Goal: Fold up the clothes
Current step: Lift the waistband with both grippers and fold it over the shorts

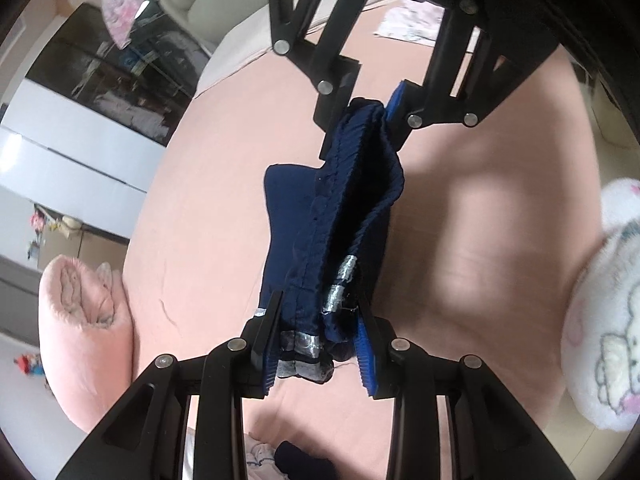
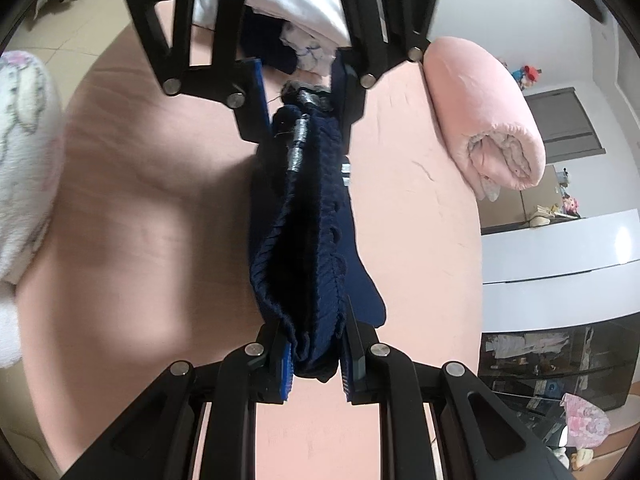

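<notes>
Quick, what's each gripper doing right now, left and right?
Left gripper: shut on the navy garment.
Right gripper: shut on the same navy garment's other end.

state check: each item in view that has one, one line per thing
navy garment: bunched, stretched between the two tools, lifted off the bed
left tool: shut on the garment's silver-striped end
right tool: shut on the garment's ribbed end
pink blanket: rolled up, lying on the bed
pink bed sheet: spread flat, lightly creased

Bare pink sheet (image 2: pixel 140 220) lies open centrally; rolled quilt (image 2: pixel 488 116) and plush pillow (image 1: pixel 604 308) flank it.
</notes>
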Demonstrator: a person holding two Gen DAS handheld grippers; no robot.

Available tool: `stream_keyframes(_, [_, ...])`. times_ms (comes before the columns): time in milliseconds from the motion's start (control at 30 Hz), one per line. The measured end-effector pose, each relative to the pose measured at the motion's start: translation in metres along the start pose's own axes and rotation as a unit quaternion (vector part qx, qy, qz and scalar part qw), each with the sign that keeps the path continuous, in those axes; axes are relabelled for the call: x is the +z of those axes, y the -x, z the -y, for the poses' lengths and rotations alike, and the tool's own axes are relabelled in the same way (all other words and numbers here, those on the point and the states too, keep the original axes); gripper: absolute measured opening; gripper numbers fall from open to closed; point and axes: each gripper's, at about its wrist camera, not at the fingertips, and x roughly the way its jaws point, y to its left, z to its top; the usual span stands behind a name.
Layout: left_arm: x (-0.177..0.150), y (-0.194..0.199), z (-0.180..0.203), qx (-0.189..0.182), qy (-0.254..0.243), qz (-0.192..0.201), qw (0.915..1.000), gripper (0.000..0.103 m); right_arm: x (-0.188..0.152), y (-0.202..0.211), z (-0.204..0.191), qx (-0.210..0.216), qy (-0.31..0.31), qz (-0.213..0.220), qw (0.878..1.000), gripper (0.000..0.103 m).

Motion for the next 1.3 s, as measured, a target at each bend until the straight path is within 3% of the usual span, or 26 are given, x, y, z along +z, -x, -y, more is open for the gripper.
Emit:
stream_keyframes(500, [-0.002,-0.040,-0.025,0.069,0.030,-0.021,0.9969,0.030,-0.005,-0.040,0.024,-0.036,-0.006,-0.021,0.999,0.016])
stream_keyframes(733, [-0.004,-0.050,-0.031,0.072,0.058,-0.022,0.9955,0.030,-0.010,-0.052,0.032,-0.057,0.002,-0.025,0.998,0.016])
stream_keyframes(967, [-0.010,-0.065,-0.029,0.086,0.068,-0.036,0.9934,0.030,-0.010,-0.074,0.033,-0.053,0.030,-0.034,0.998,0.016])
stream_keyframes(1300, [-0.019,-0.089,-0.025,0.076,0.073,-0.066,0.9922,0.030,-0.010,-0.109,0.029,-0.031,0.021,-0.040,0.999,0.016])
